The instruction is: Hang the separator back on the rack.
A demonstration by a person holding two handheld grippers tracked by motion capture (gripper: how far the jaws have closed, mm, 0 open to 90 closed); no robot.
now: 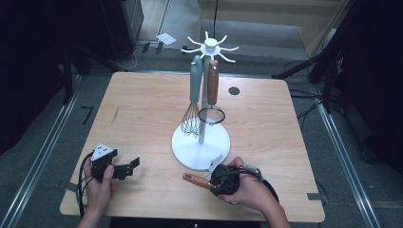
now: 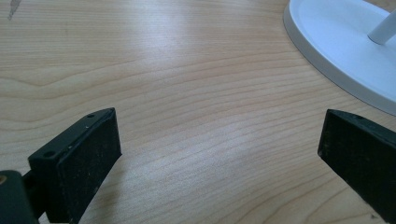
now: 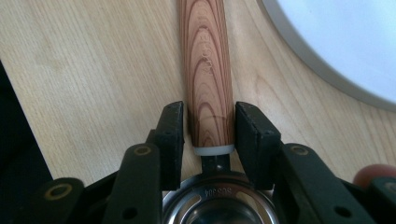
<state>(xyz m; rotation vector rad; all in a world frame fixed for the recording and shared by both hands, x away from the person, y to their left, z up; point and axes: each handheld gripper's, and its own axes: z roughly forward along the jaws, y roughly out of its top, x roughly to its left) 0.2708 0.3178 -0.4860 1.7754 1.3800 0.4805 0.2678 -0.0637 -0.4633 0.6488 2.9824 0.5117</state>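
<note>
A metal utensil with a wooden handle (image 3: 208, 70) lies flat on the table beside the white stand's base (image 3: 345, 42). My right gripper (image 3: 209, 116) is shut on the handle's lower end, one pad on each side just above the white collar. In the high view the right gripper (image 1: 215, 183) sits near the table's front edge, and the handle (image 1: 194, 179) sticks out to its left. Over at the front left, my left gripper (image 1: 129, 167) rests low on the table. Its jaws stand wide apart over bare wood in the left gripper view (image 2: 219, 154).
The white stand (image 1: 190, 149) rises from a round base at the table's middle, with hooks (image 1: 210, 46) on top. A teal-handled whisk (image 1: 195, 80) and a wooden-handled strainer (image 1: 212, 85) hang from it. A dark round hole (image 1: 233, 90) marks the far right of the table.
</note>
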